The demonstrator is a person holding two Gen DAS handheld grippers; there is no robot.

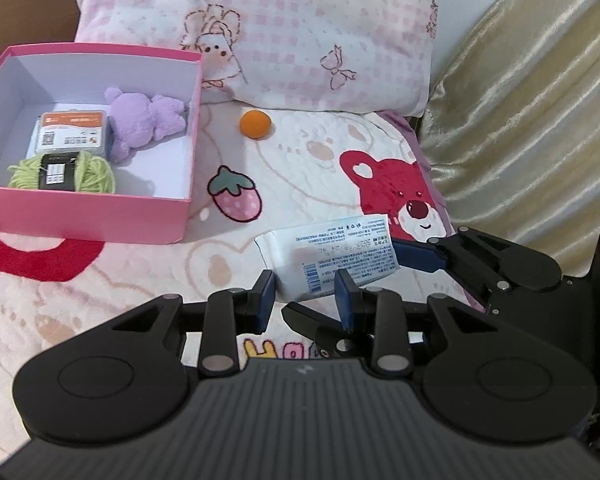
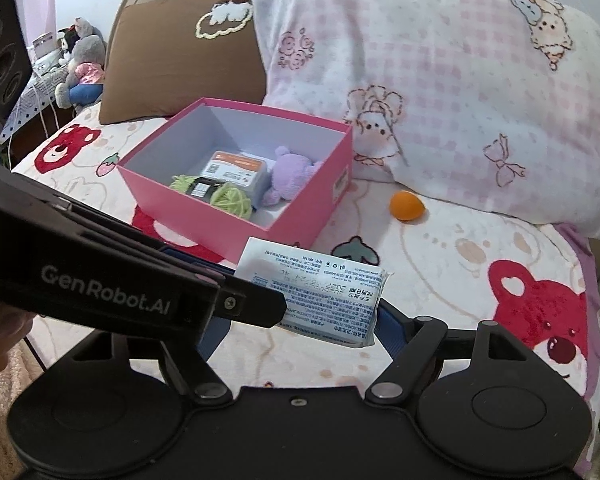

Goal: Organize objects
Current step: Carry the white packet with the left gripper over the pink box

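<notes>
A white printed packet (image 1: 328,258) (image 2: 312,290) is held in my right gripper (image 2: 296,312), whose blue pads close on its two ends above the bed. In the left wrist view the right gripper (image 1: 380,276) comes in from the right. My left gripper (image 1: 306,300) is open and empty, just in front of the packet. A pink box (image 1: 92,212) (image 2: 300,224) stands on the bed and holds a purple plush toy (image 1: 140,120) (image 2: 288,172), green yarn (image 1: 92,172) (image 2: 230,198) and a small orange-and-white pack (image 1: 70,132) (image 2: 236,170). An orange ball (image 1: 255,123) (image 2: 406,206) lies by the pillow.
A pink checked pillow (image 1: 300,32) (image 2: 460,88) and a brown pillow (image 2: 180,64) lie behind the box. The bedspread (image 1: 300,168) (image 2: 440,272) has red bear prints. A gold curtain (image 1: 540,100) hangs at the right. Plush toys (image 2: 80,68) sit far left.
</notes>
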